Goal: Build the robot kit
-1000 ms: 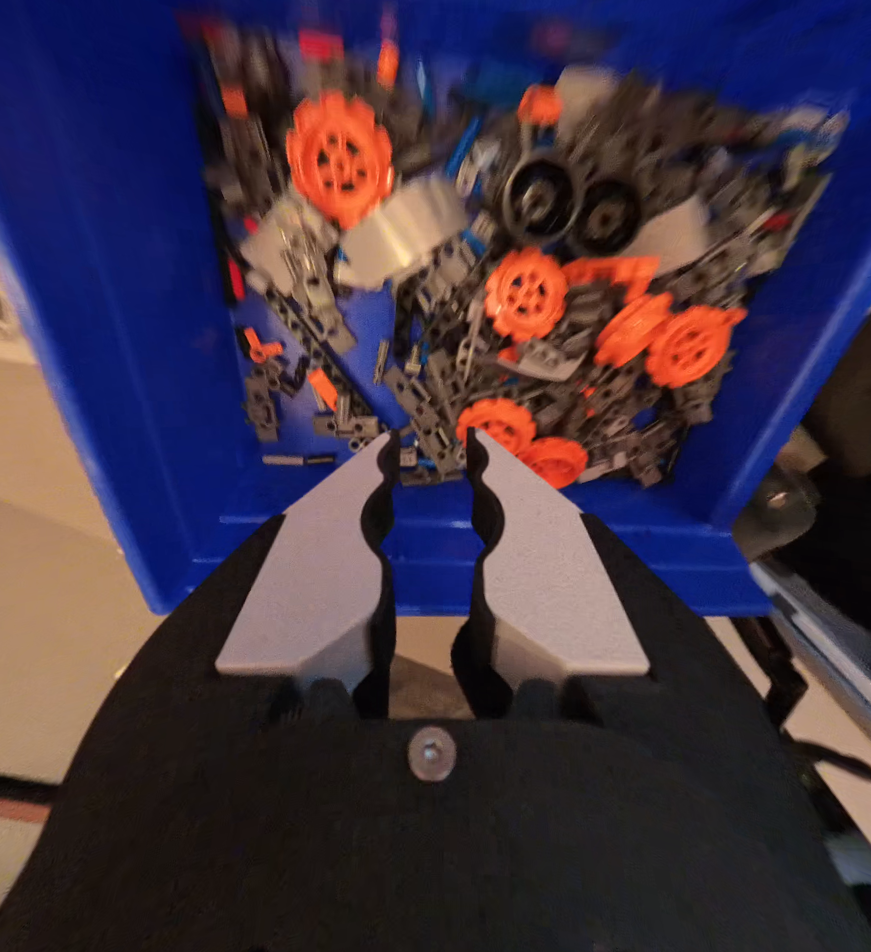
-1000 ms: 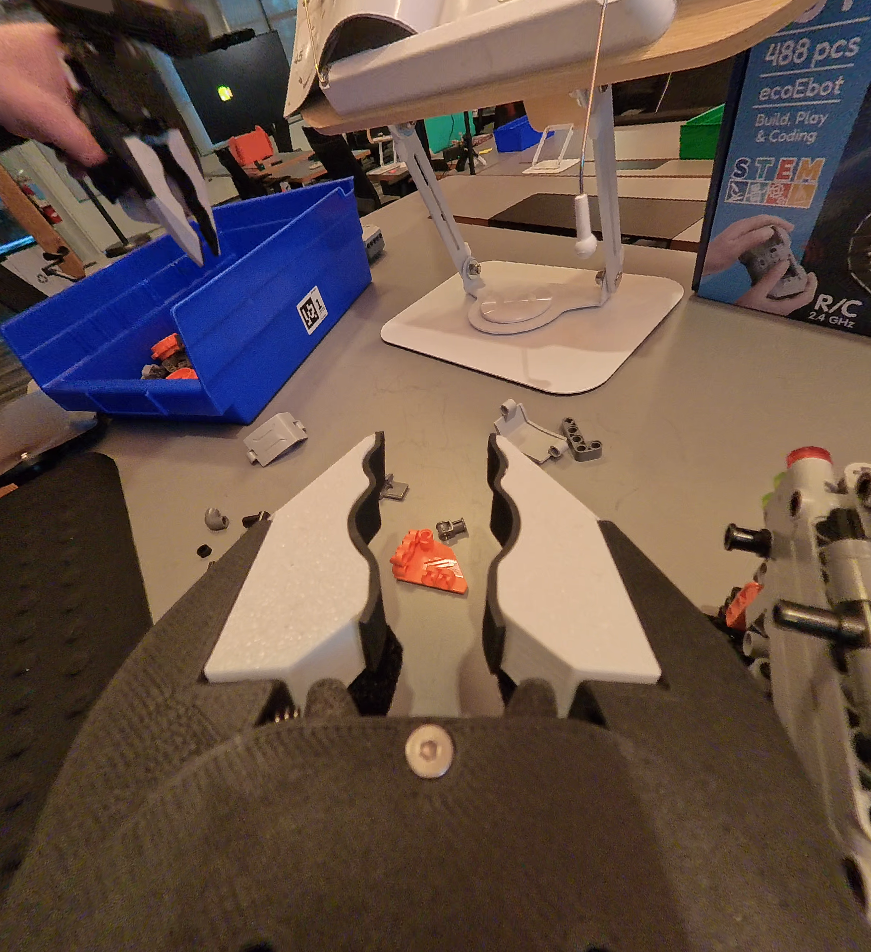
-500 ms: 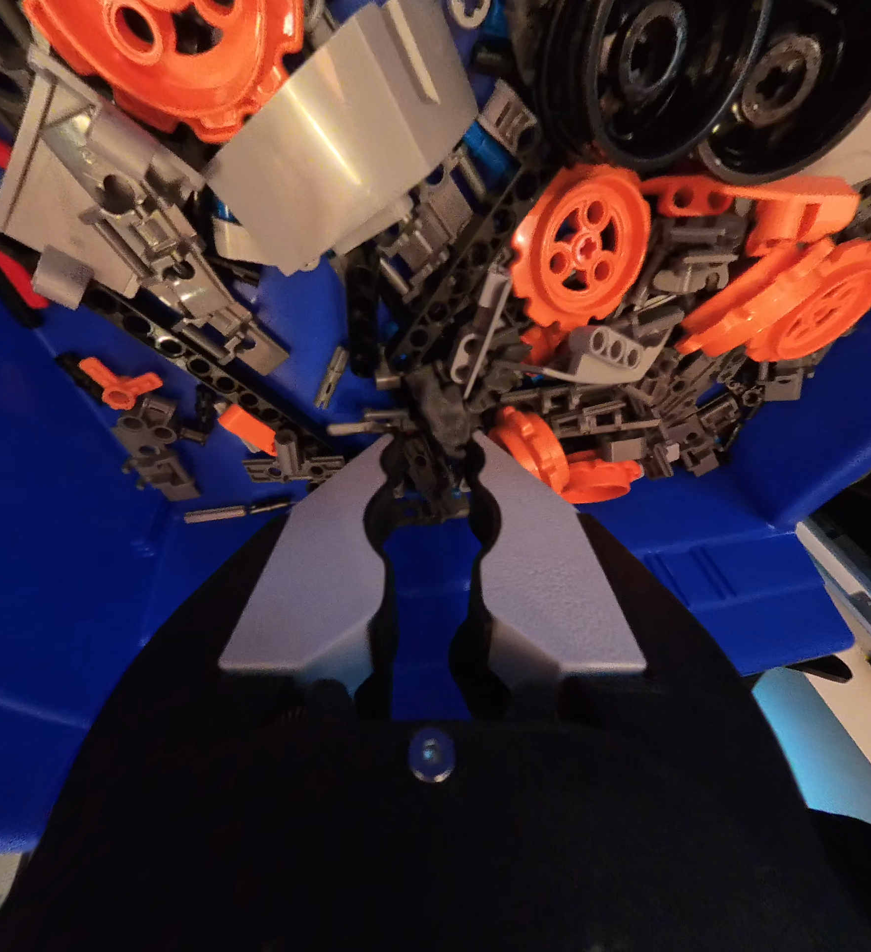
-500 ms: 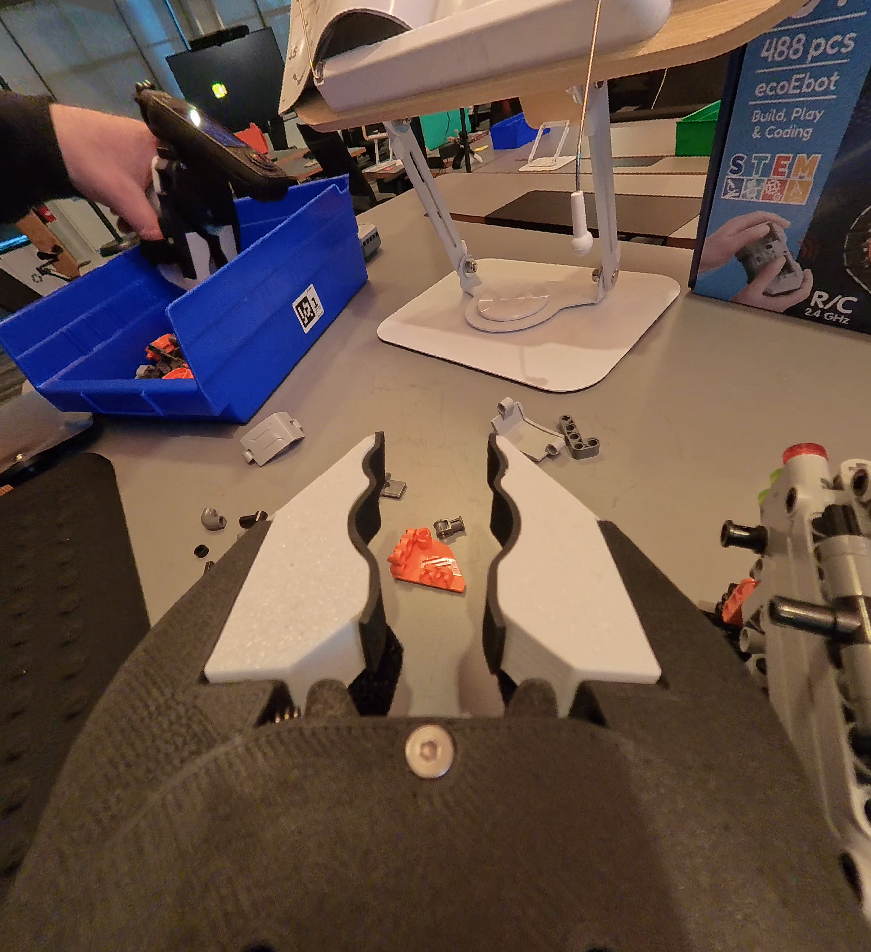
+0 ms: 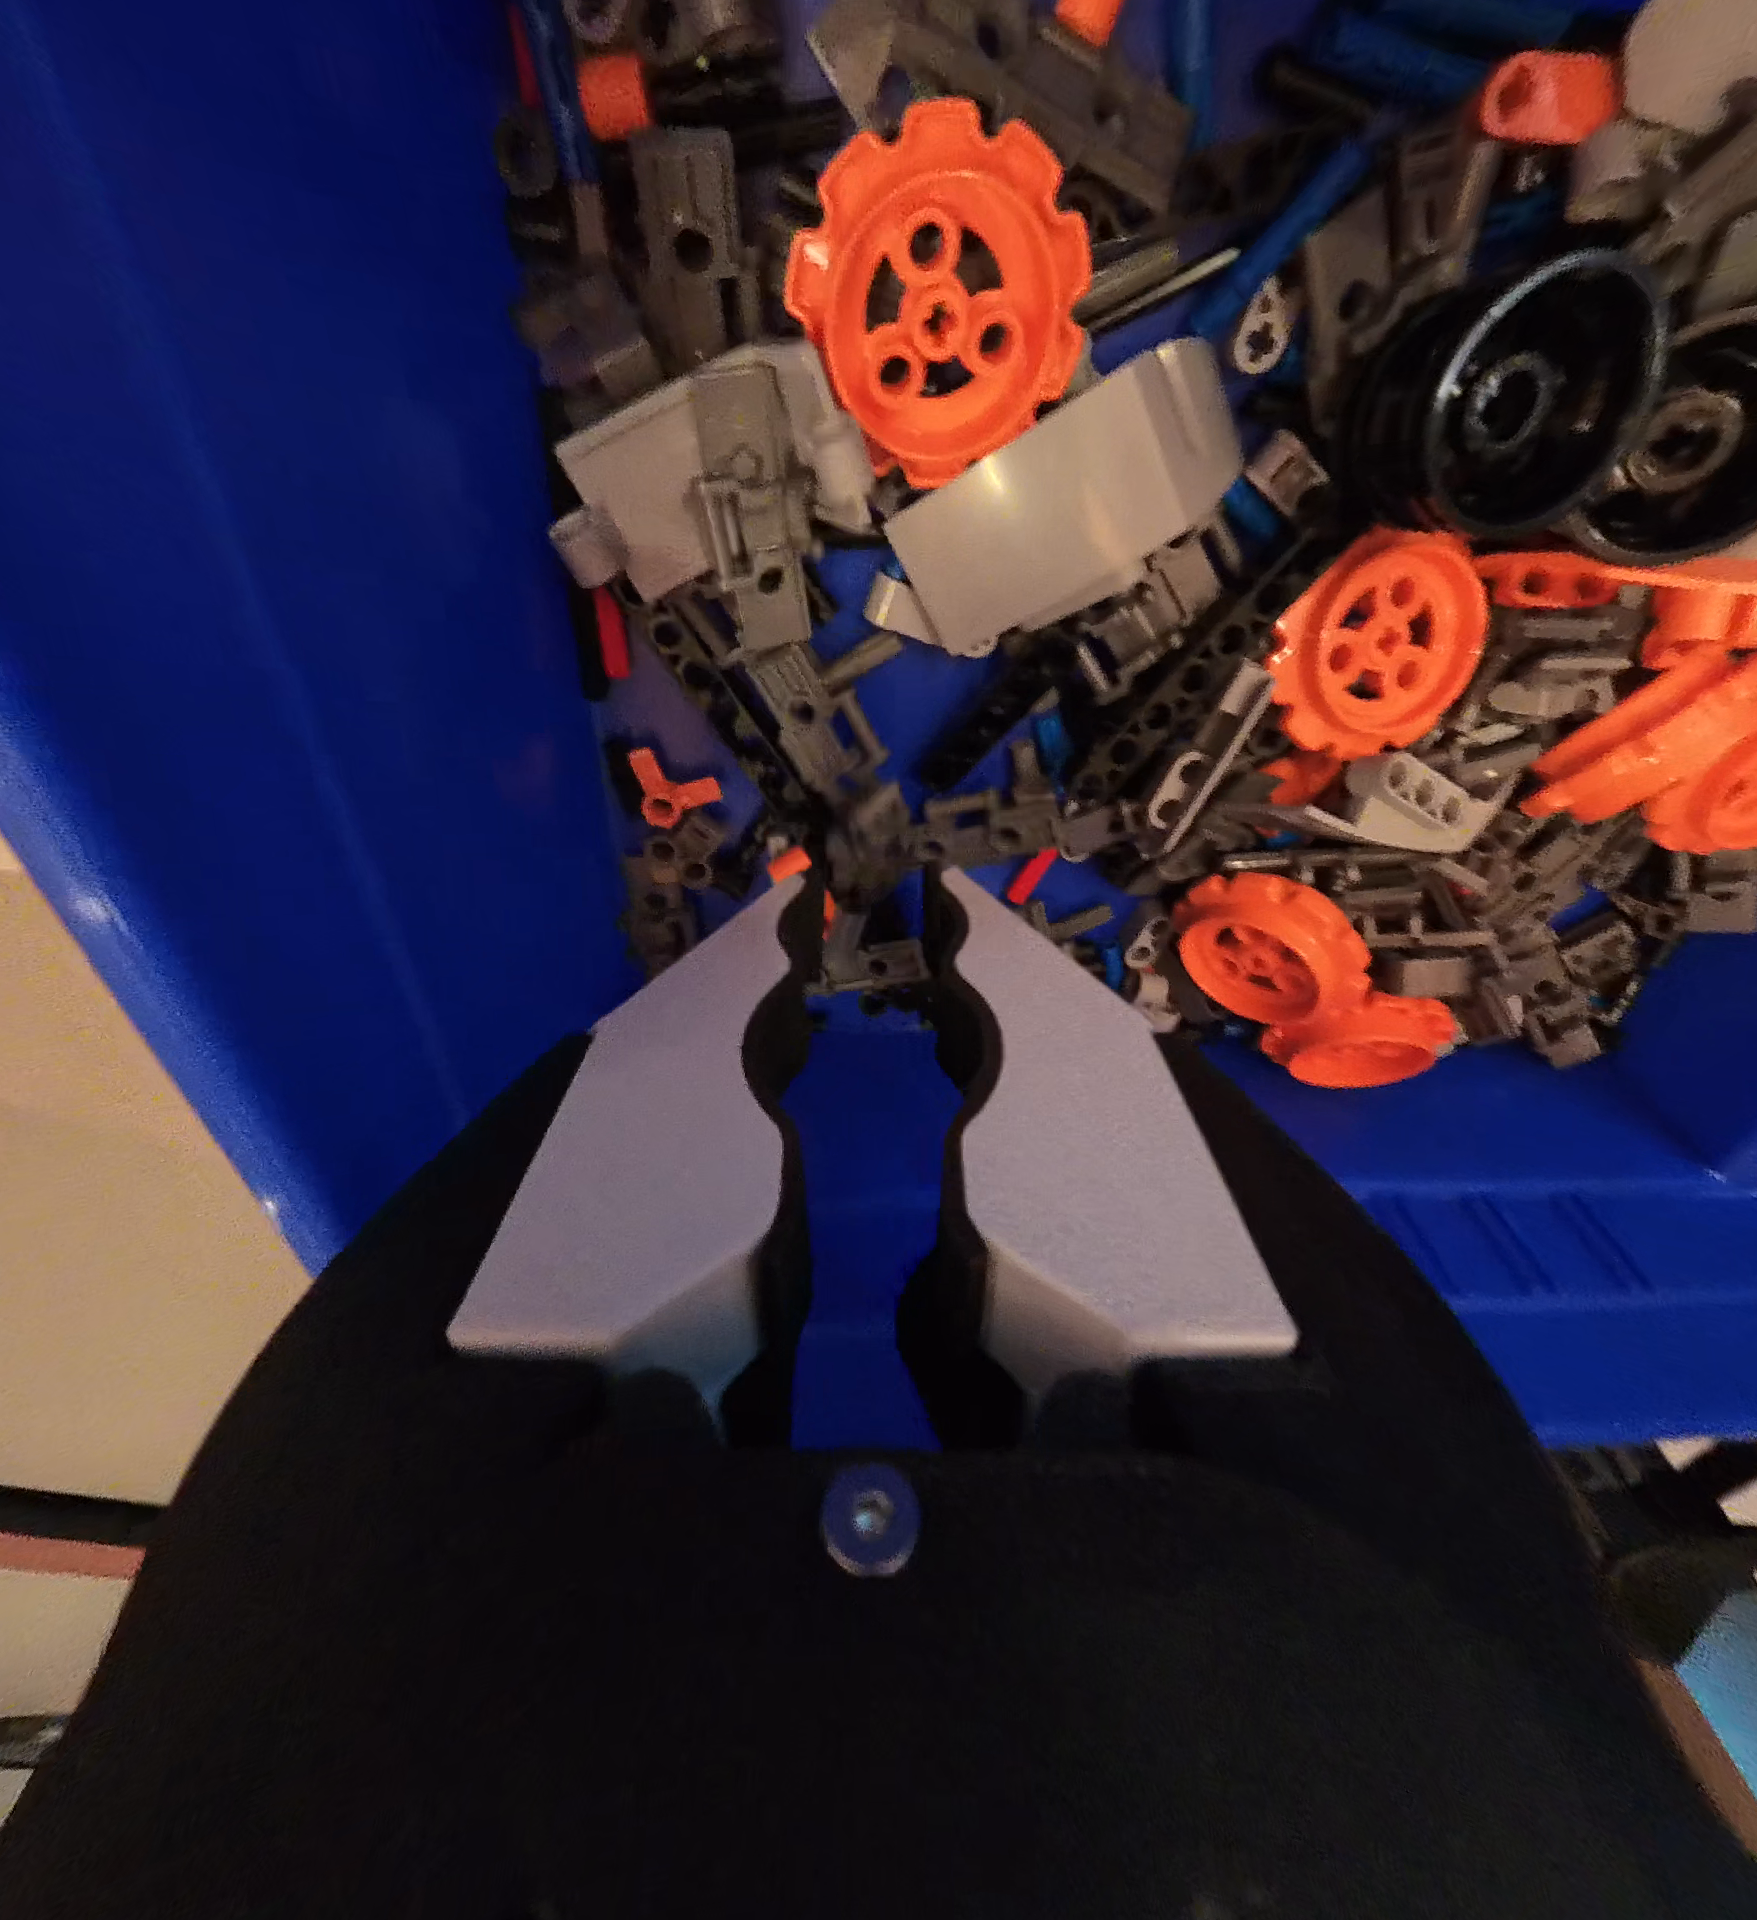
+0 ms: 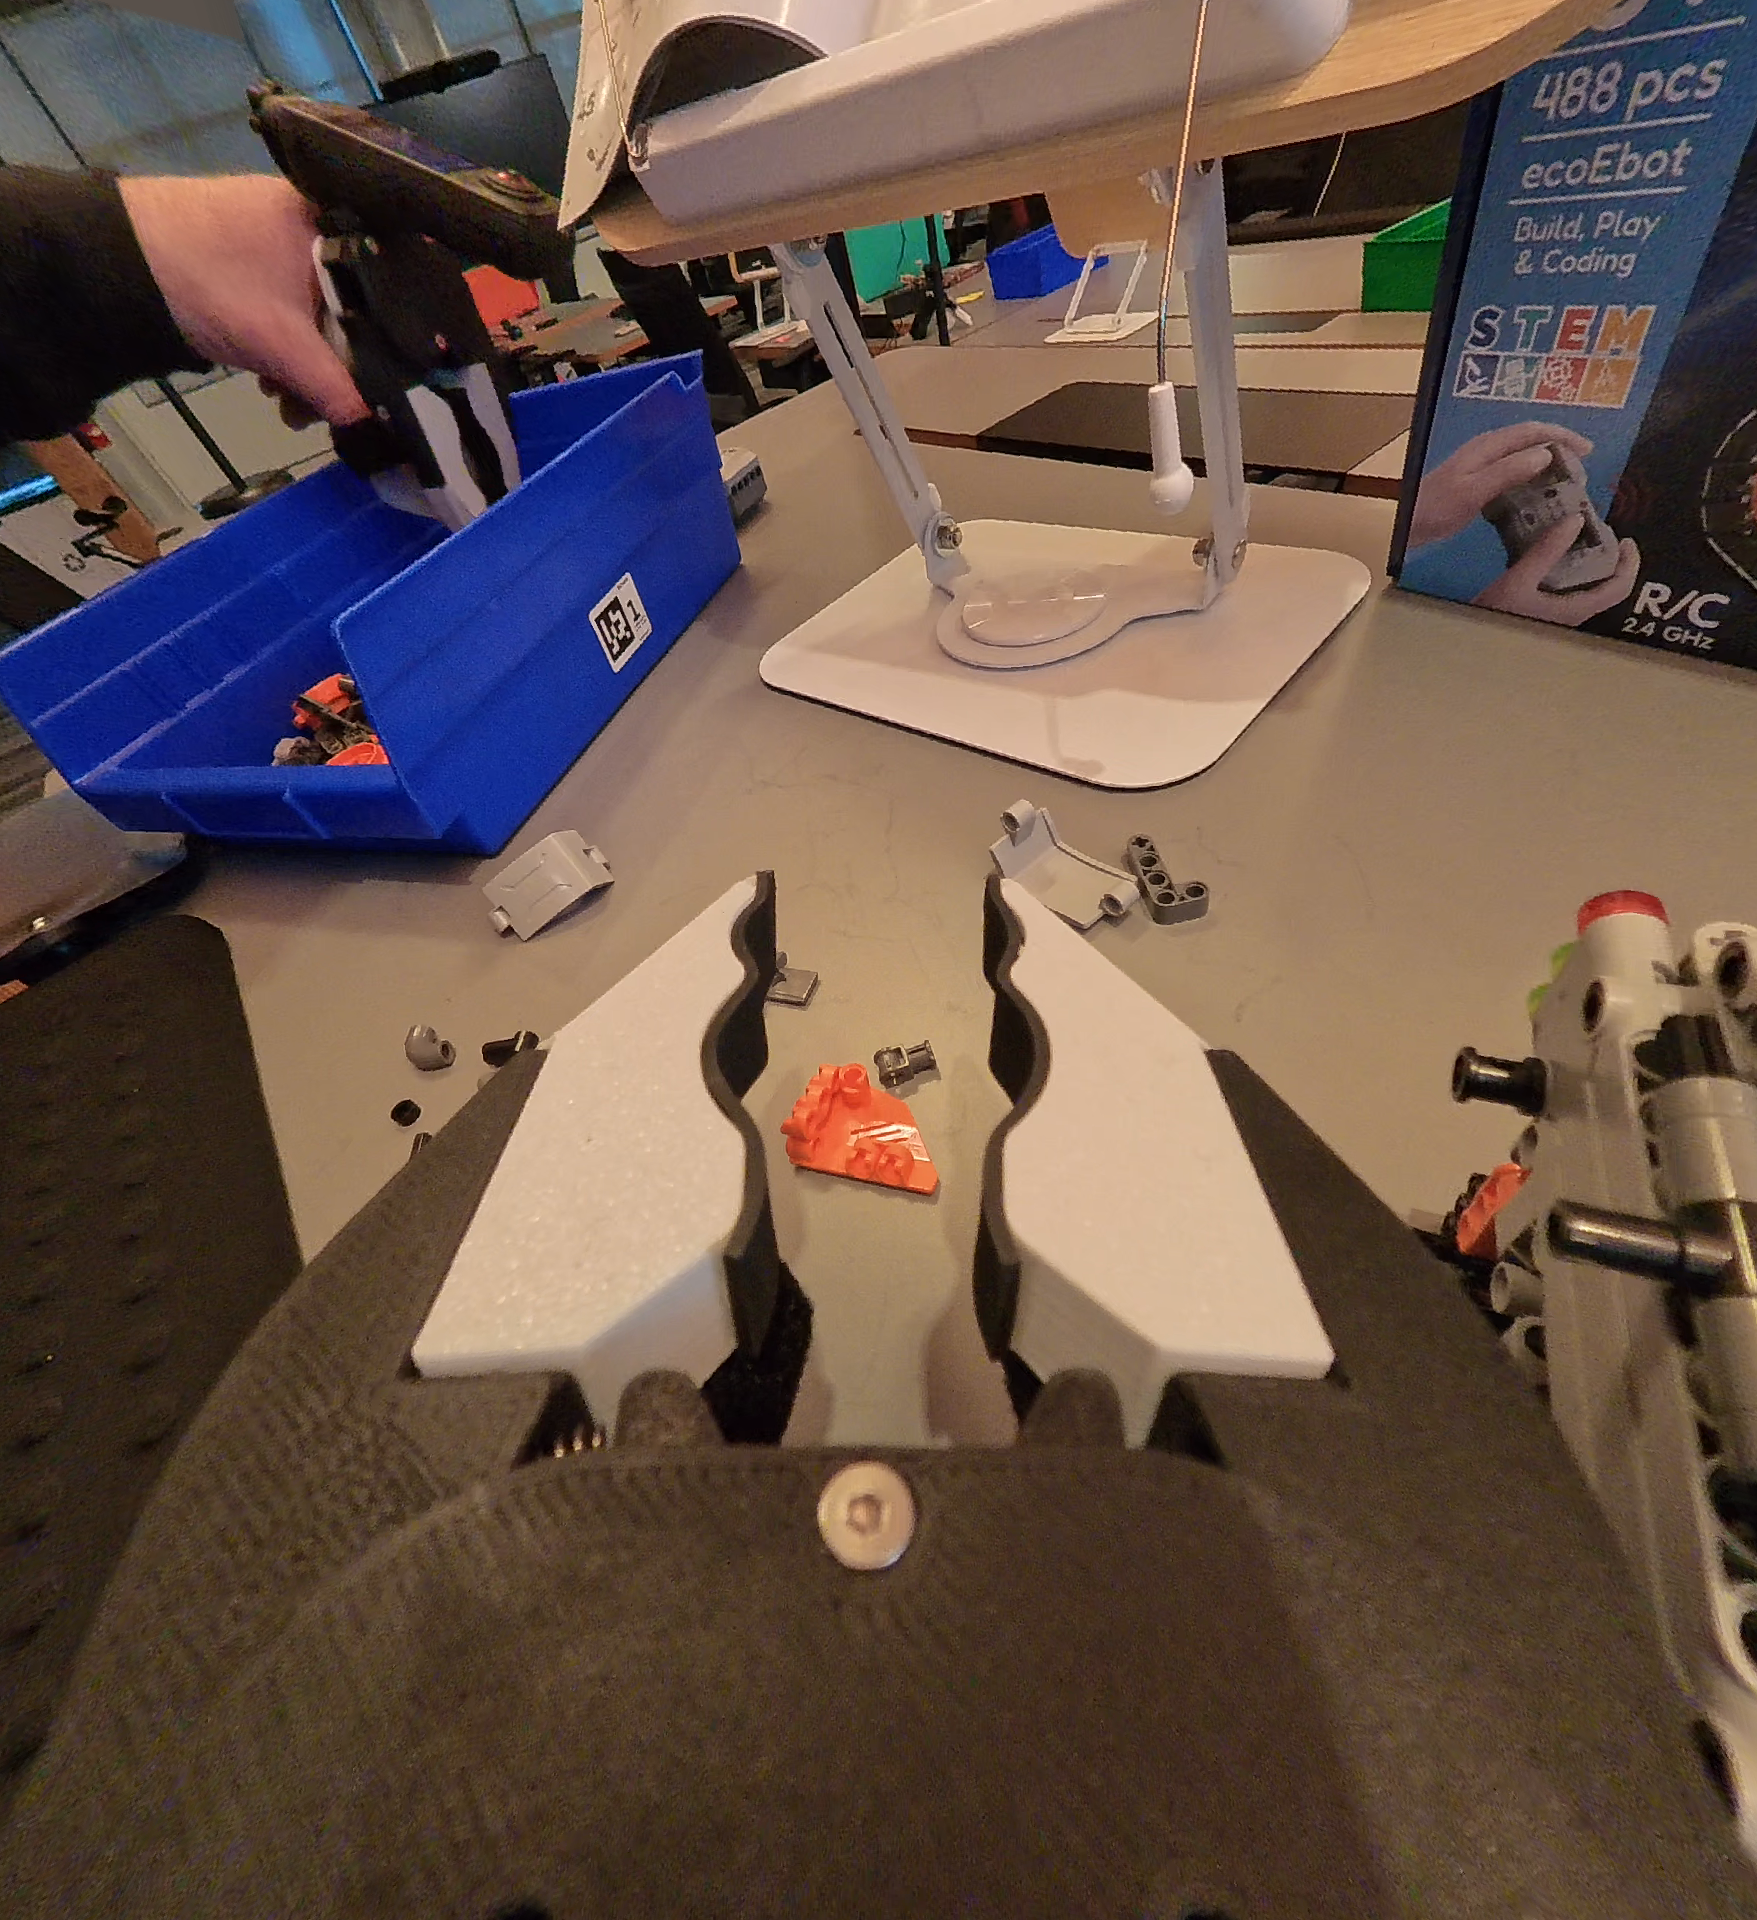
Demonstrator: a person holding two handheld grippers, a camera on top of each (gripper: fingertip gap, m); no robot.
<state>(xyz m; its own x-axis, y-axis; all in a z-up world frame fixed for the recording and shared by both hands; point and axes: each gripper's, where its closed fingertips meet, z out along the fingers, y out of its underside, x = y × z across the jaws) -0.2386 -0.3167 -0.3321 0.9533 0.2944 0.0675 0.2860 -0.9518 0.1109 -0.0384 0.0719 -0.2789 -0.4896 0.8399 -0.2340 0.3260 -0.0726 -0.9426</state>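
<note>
Spreading across the right wrist view, a grey table (image 6: 1425, 831) carried everything. At its left edge stood a blue bin (image 6: 500, 644) with a square black-and-white sticker on its side. Near it stood a white stand (image 6: 1071, 665), and a printed blue box (image 6: 1622, 343) rose at the far right. A partly built grey model (image 6: 1705, 1195) sat at the right edge.

The left gripper (image 5: 869, 883), held by a hand (image 6: 240, 301), reached into the bin. Its jaws were nearly together, pinching a small dark grey piece (image 5: 869, 831) at the tips, just above the heap of parts. An orange gear (image 5: 941, 291) and black wheels (image 5: 1518, 405) lay in that heap.

The right gripper (image 6: 879, 894) hung over the table with jaws spread and nothing between them. A small orange piece (image 6: 858, 1143) lay on the table beneath the gap, a tiny dark pin (image 6: 905, 1060) just beside it.
</note>
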